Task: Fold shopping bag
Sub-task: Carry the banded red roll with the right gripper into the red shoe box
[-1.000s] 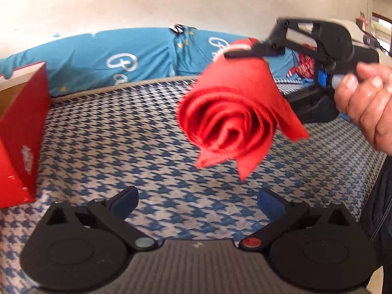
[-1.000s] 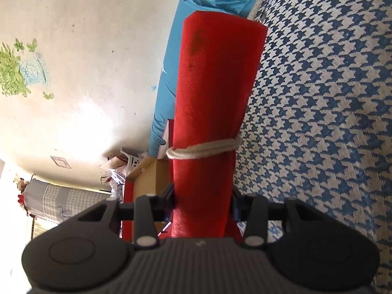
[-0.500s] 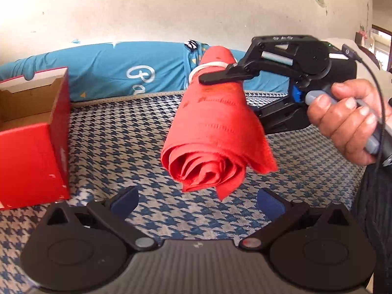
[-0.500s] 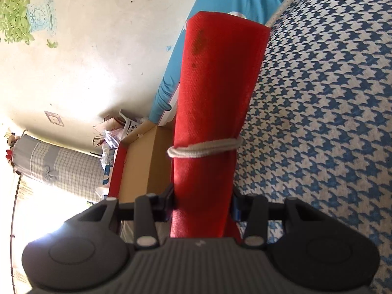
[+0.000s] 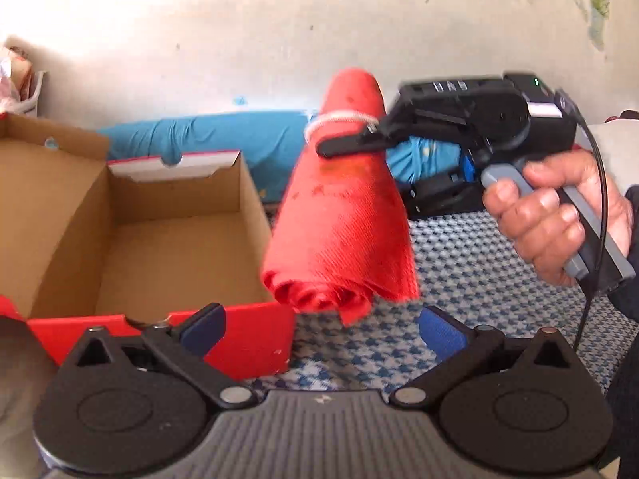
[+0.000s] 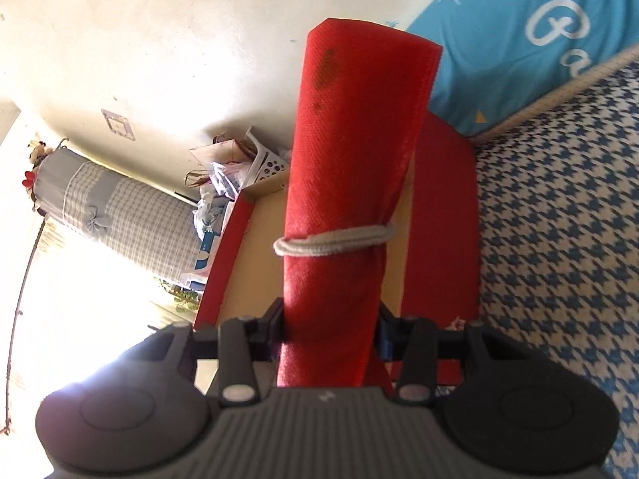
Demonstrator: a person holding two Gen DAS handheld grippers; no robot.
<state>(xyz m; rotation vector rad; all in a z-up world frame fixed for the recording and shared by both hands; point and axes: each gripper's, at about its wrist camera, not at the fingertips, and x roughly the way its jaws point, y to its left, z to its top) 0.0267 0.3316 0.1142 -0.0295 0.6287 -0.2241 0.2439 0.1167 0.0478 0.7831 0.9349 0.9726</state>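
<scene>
Folding judged complete; stowing step in hand. Right gripper (image 6: 329,335) clenched on rolled red shopping bag (image 5: 343,215), cord-tied (image 6: 333,241), held in air beside open cardboard box (image 5: 131,239). Left gripper (image 5: 321,329) released, holding nothing. Next: carry over box, lower, release.

White cursive lettering runs across the blue cushion (image 6: 551,36) at the far right of the bed: a looping capital that looks like "P" followed by an "a", the rest cut off by the frame edge. Small marks on the red box (image 6: 459,324) are too small to read.
</scene>
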